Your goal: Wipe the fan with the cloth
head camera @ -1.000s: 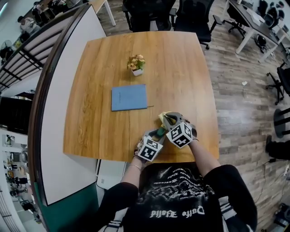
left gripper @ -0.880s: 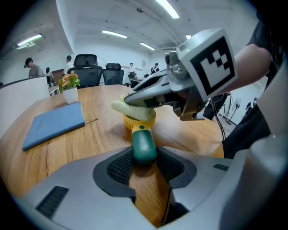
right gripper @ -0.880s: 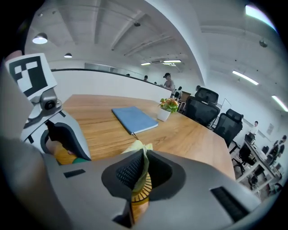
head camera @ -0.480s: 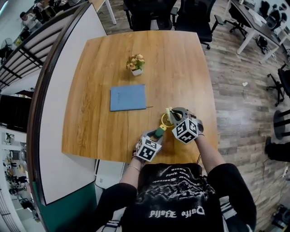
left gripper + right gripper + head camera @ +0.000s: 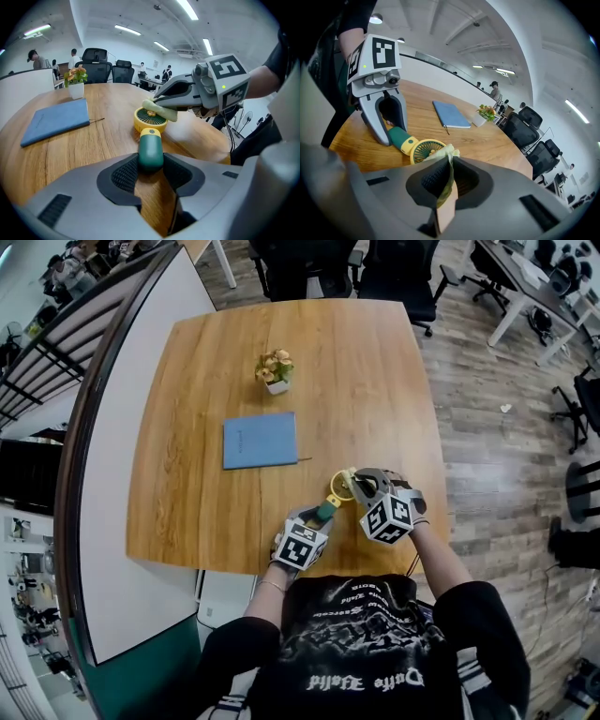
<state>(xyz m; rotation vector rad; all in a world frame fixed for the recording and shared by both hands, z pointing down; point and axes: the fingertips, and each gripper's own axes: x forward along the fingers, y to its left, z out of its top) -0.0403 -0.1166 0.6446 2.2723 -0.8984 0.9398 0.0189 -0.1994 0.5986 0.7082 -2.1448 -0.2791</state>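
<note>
Nearest in, the left claw is clamped on the handheld fan by its green handle, just inside the table edge. The right claw pinches the yellow-green cloth, laid on the yellow grille. Wiping looks mid-stroke; next, drag the cloth across the grille, handle kept steady. Beyond: blue notebook, then potted flowers.

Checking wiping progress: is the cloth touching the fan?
Touching. Left gripper view shows the cloth lying across the yellow head of the fan.
</note>
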